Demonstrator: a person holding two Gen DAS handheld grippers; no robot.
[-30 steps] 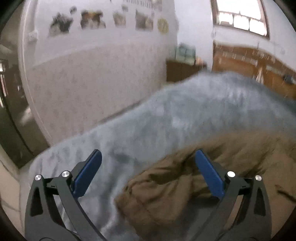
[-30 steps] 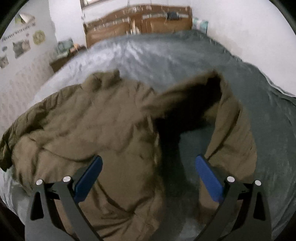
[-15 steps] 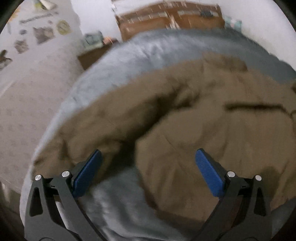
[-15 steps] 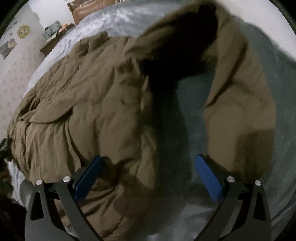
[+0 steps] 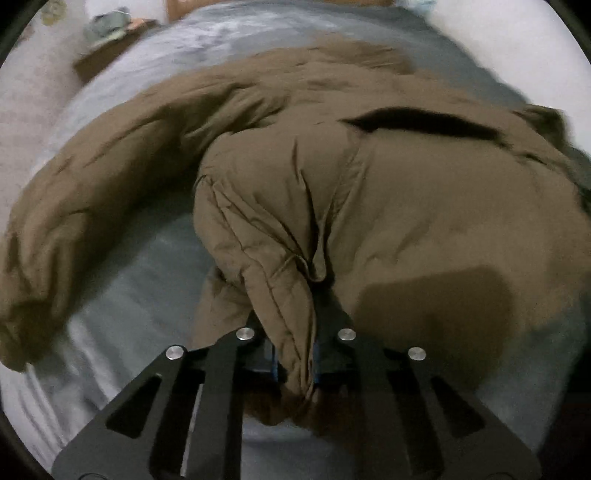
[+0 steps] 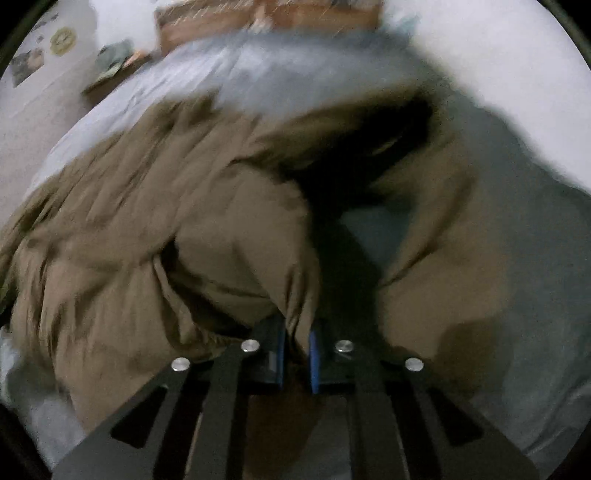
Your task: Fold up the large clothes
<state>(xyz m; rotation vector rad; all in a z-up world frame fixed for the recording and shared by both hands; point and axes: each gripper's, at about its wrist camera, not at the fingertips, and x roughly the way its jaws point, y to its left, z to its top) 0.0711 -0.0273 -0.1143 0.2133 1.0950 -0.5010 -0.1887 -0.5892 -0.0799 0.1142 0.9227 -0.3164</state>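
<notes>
A large brown padded jacket point(image 5: 406, 192) lies crumpled on a grey bed cover point(image 5: 140, 280). In the left wrist view my left gripper point(image 5: 295, 354) is shut on a fold of the jacket's near edge, and a sleeve point(image 5: 74, 206) trails off to the left. In the right wrist view my right gripper point(image 6: 297, 354) is shut on another bunch of the same jacket point(image 6: 166, 229). A dark opening point(image 6: 369, 147) shows between the jacket's two sides, and its right panel point(image 6: 461, 229) lies flat on the cover.
The grey bed cover point(image 6: 295, 66) stretches away to a wooden headboard point(image 6: 266, 18). A low side table with clutter point(image 6: 114, 62) stands at the bed's left by a white wall. The same table shows in the left wrist view point(image 5: 110, 33).
Both grippers were open above the jacket; both have come down and shut on its fabric. The left view swung from the wall to the jacket.
</notes>
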